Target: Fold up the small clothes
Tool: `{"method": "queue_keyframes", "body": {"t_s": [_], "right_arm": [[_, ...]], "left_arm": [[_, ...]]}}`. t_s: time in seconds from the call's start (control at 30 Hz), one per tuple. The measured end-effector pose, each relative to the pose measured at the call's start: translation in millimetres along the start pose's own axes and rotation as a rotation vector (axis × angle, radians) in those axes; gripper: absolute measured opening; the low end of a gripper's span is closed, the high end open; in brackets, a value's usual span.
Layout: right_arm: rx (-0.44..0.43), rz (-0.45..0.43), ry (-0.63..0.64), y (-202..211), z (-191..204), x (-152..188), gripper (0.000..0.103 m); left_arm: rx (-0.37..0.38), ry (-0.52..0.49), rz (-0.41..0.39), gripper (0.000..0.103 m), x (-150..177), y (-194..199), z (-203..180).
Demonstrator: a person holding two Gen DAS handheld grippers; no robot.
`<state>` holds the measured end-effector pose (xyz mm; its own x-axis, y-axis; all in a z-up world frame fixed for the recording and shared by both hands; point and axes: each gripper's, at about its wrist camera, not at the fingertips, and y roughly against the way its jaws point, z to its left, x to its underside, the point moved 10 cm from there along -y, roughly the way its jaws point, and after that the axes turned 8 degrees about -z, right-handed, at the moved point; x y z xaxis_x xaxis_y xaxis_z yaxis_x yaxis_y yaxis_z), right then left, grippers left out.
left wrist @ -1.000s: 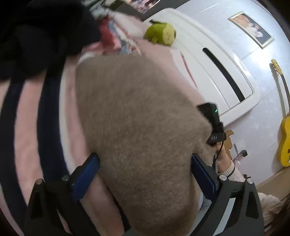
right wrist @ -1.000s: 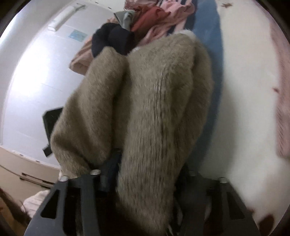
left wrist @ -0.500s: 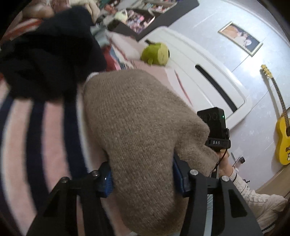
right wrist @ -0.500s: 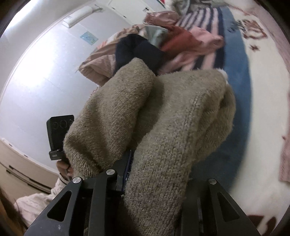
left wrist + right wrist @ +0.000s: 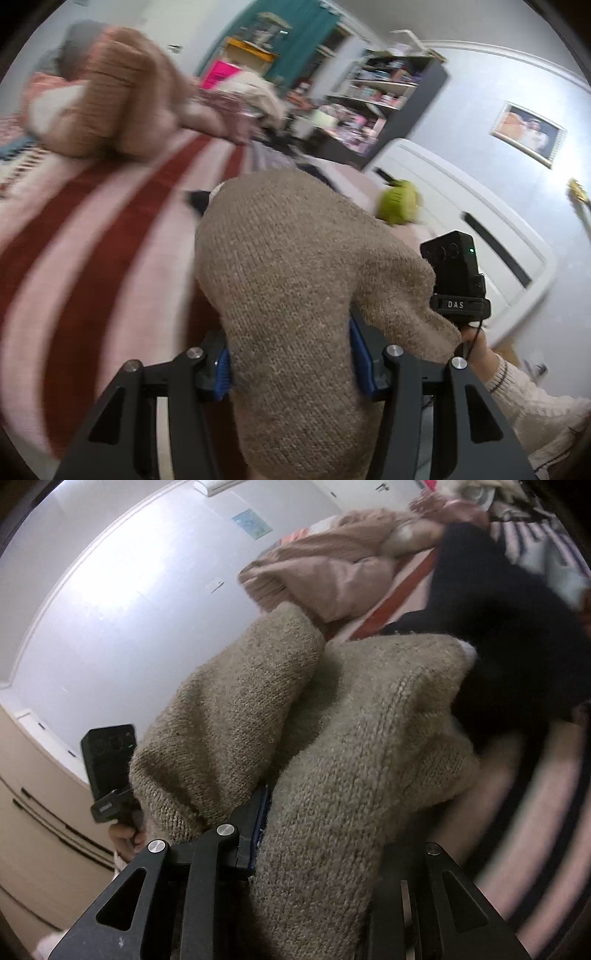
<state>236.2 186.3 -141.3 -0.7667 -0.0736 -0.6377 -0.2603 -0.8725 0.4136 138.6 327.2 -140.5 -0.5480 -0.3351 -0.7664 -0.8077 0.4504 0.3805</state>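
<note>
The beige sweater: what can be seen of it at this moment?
The beige sweater is a thick, fuzzy knit with visible ribbing. It is bunched and draped, not flat, and is clamped at two places: the left gripper and the right gripper are each shut on a fold. It hangs over the striped blanket.

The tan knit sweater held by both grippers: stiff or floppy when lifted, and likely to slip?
The tan knit sweater probably behaves floppy: it sags and folds between the left gripper and right gripper. Its thick, fuzzy knit looks bulky, and likely grips the pads rather than slipping.
</note>
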Motion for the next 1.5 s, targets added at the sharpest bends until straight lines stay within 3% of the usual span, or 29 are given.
{"method": "queue_keyframes", "body": {"t_s": [0.1,0.2,0.3,0.47,0.6,0.83,1.07,1.2,1.3,1.47,1.5], "right_arm": [[-0.02,0.018,-0.022,-56.8,6.2,2.5,0.024],[-0.014,0.047,-0.047,-99.3,-1.9,16.2,0.023],[0.014,0.114,-0.054,-119.8,-13.2,39.6,0.024],[0.037,0.122,0.0,-107.0,-17.1,38.6,0.04],[0.061,0.112,0.031,-90.6,-13.9,38.3,0.043],[0.138,0.116,0.14,-36.6,-22.0,55.6,0.052],[0.265,0.103,0.197,46.0,-57.7,86.6,0.056],[0.371,0.019,0.183,120.6,-77.5,96.5,0.061],[0.471,-0.074,0.223,176.6,-84.8,95.3,0.061],[0.69,-0.314,0.298,283.2,-91.0,97.2,0.066],[0.727,-0.354,0.322,297.0,-89.1,96.9,0.068]], "left_arm": [[-0.091,0.027,-0.007,0.05,-5.8,12.2,48.3],[-0.177,0.093,0.042,0.05,8.6,6.7,102.8],[-0.203,0.112,0.091,0.056,32.1,-1.8,120.4],[-0.251,0.093,0.076,0.063,38.1,7.2,116.5],[-0.309,0.064,0.084,0.063,36.5,8.7,105.8],[-0.507,-0.025,0.03,0.063,36.4,32.0,86.2],[-0.552,-0.152,-0.01,0.063,37.4,27.9,12.5],[-0.478,-0.224,-0.04,0.067,39.1,3.1,-56.3],[-0.411,-0.288,-0.092,0.068,40.4,-23.2,-119.1],[-0.323,-0.374,-0.289,0.079,40.0,-61.1,-235.6],[-0.305,-0.388,-0.333,0.085,40.9,-66.9,-260.2]]}}
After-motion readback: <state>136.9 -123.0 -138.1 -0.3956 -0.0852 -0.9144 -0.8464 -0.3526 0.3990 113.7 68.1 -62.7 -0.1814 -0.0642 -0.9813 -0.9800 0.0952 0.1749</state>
